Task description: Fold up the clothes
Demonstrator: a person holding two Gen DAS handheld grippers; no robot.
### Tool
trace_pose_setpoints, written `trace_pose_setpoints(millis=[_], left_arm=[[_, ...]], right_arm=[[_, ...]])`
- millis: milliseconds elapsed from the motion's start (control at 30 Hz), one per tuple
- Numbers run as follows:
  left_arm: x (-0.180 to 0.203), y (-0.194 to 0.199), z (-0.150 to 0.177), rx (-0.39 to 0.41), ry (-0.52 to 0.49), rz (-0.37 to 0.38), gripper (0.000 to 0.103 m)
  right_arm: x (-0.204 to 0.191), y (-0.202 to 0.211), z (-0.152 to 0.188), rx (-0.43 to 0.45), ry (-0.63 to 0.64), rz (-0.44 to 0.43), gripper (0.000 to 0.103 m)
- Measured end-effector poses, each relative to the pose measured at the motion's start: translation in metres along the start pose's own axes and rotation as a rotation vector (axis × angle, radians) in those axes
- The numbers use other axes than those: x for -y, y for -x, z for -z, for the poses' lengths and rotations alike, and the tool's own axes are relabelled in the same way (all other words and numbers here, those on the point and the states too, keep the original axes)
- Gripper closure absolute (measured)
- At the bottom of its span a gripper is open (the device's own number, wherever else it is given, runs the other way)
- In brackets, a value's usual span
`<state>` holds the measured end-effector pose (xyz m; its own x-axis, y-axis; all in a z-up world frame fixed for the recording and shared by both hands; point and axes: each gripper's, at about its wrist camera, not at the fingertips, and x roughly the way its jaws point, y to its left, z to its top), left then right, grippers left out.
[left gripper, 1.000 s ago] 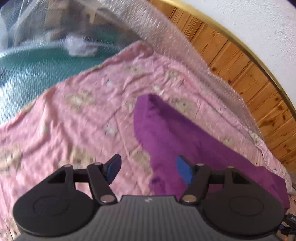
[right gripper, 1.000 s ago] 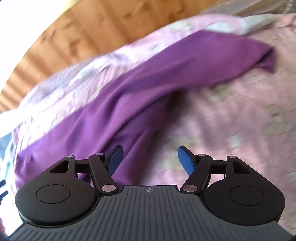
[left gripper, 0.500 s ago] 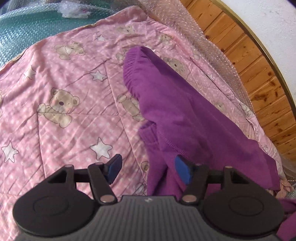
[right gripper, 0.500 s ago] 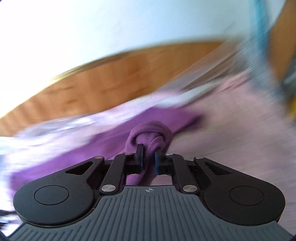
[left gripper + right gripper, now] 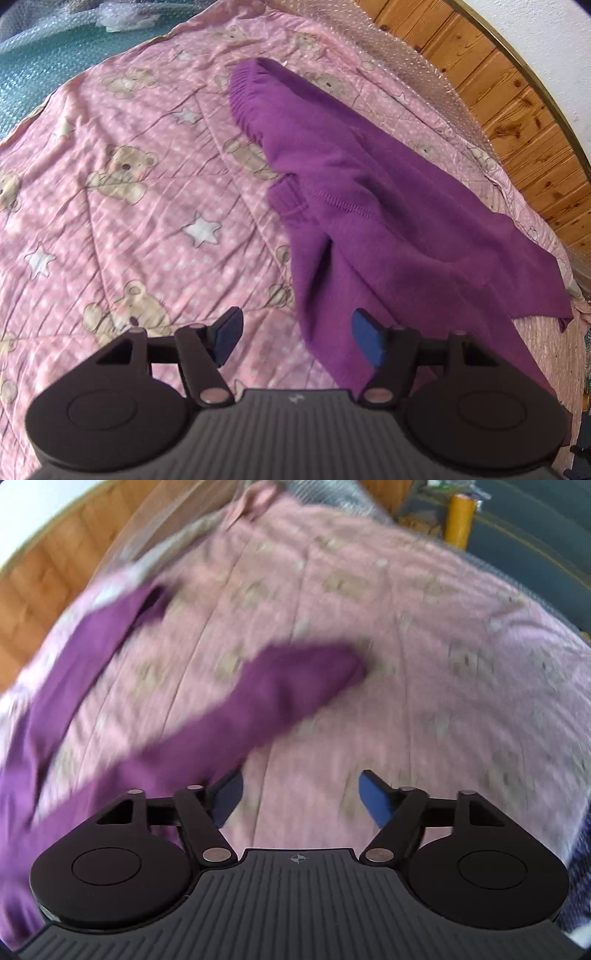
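Note:
A purple garment (image 5: 369,206) lies spread on a pink teddy-bear blanket (image 5: 129,206), its gathered cuff end pointing to the far side. My left gripper (image 5: 297,341) hovers open over the garment's near edge, nothing between its blue pads. In the blurred right wrist view the same purple garment (image 5: 258,701) stretches from lower left toward the middle, one long part ending in a rounded tip. My right gripper (image 5: 301,799) is open and empty above the blanket (image 5: 424,664), just right of the cloth.
Wood panelling (image 5: 517,103) and bubble wrap (image 5: 399,48) run along the far right side of the bed. A teal surface with a plastic wad (image 5: 125,14) lies at the upper left. A yellow roll (image 5: 458,517) stands beyond the blanket's far edge.
The right gripper, shut on a bunch of purple cloth half a second ago, has let go and now stands open over the blanket. The left gripper stayed open and drifted little.

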<state>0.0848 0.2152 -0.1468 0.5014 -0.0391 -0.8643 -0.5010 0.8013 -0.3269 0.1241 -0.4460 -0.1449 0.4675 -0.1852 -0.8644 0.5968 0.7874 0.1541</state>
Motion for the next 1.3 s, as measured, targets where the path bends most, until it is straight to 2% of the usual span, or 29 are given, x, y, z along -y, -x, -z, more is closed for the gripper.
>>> trace_pose_setpoints(millis=[33,100,133,167,200,233,300,400,433,467,500,533,567,600,700,833,933,1000,1033,1067,1100,1133,1200,1300], left_arm=[[0.0,0.003,0.003,-0.003,-0.003,-0.008,0.037],[0.001,0.01,0.009,-0.009,-0.01,-0.025,0.037],[0.002,0.013,0.011,-0.012,-0.013,-0.033,0.037],[0.002,0.016,0.014,-0.015,-0.016,-0.041,0.037],[0.002,0.02,0.017,-0.018,-0.02,-0.049,0.037],[0.003,0.023,0.02,-0.02,-0.024,-0.058,0.037],[0.011,0.027,0.023,-0.01,-0.032,-0.068,0.037],[0.024,0.028,0.027,-0.016,-0.039,-0.076,0.037],[0.028,0.028,0.028,-0.019,-0.041,-0.078,0.037],[0.034,0.028,0.029,-0.021,-0.046,-0.072,0.037],[0.041,0.028,0.031,-0.023,-0.052,-0.066,0.037],[0.048,0.029,0.032,-0.024,-0.059,-0.059,0.037],[0.055,0.03,0.035,-0.024,-0.068,-0.05,0.037],[0.062,0.031,0.038,-0.024,-0.076,-0.042,0.037],[0.074,0.032,0.051,-0.032,-0.091,-0.033,0.037],[0.081,0.029,0.069,-0.059,-0.087,-0.049,0.037],[0.081,0.027,0.078,-0.078,-0.069,-0.068,0.037],[0.084,0.026,0.082,-0.09,-0.059,-0.066,0.037],[0.086,0.026,0.083,-0.092,-0.062,-0.069,0.037],[0.088,0.028,0.082,-0.085,-0.07,-0.08,0.037],[0.09,0.031,0.08,-0.071,-0.072,-0.084,0.037],[0.091,0.034,0.079,-0.057,-0.073,-0.088,0.037],[0.09,0.04,0.072,-0.019,-0.054,-0.093,0.037],[0.081,0.042,0.065,0.004,-0.003,-0.098,0.037]], right_arm=[[0.005,-0.01,-0.011,0.021,-0.005,-0.005,0.022],[0.019,-0.036,-0.032,0.018,-0.024,0.02,0.023],[0.025,-0.048,-0.041,-0.003,-0.056,0.013,0.036],[0.032,-0.059,-0.049,-0.024,-0.088,0.003,0.074],[0.036,-0.067,-0.057,-0.047,-0.126,-0.046,0.093],[0.039,-0.069,-0.065,-0.051,-0.142,-0.083,0.099],[0.035,-0.057,-0.087,0.03,-0.136,-0.172,0.102],[0.021,-0.02,-0.127,0.275,-0.131,-0.441,0.102],[0.015,-0.02,-0.14,0.294,-0.114,-0.485,0.1],[0.008,-0.021,-0.153,0.309,-0.098,-0.527,0.078],[0.005,-0.034,-0.164,0.248,-0.112,-0.524,0.056],[0.008,-0.043,-0.167,0.217,-0.126,-0.477,0.033],[0.011,-0.052,-0.169,0.186,-0.139,-0.429,0.04],[0.014,-0.06,-0.171,0.157,-0.151,-0.382,0.042],[0.027,-0.063,-0.143,0.154,-0.086,-0.266,0.042],[0.029,-0.085,-0.104,0.107,0.124,-0.252,0.041],[0.012,-0.096,-0.095,0.149,0.314,-0.29,0.033],[0.005,-0.104,-0.1,0.134,0.361,-0.332,0.041],[0.002,-0.108,-0.103,0.125,0.384,-0.354,0.084],[0.0,-0.101,-0.112,0.094,0.376,-0.392,0.103],[-0.002,-0.094,-0.121,0.065,0.368,-0.429,0.103],[0.001,-0.076,-0.132,0.095,0.347,-0.441,0.103],[0.027,-0.033,-0.161,0.146,0.187,-0.448,0.103],[0.061,-0.005,-0.187,0.193,0.187,-0.205,0.103]])
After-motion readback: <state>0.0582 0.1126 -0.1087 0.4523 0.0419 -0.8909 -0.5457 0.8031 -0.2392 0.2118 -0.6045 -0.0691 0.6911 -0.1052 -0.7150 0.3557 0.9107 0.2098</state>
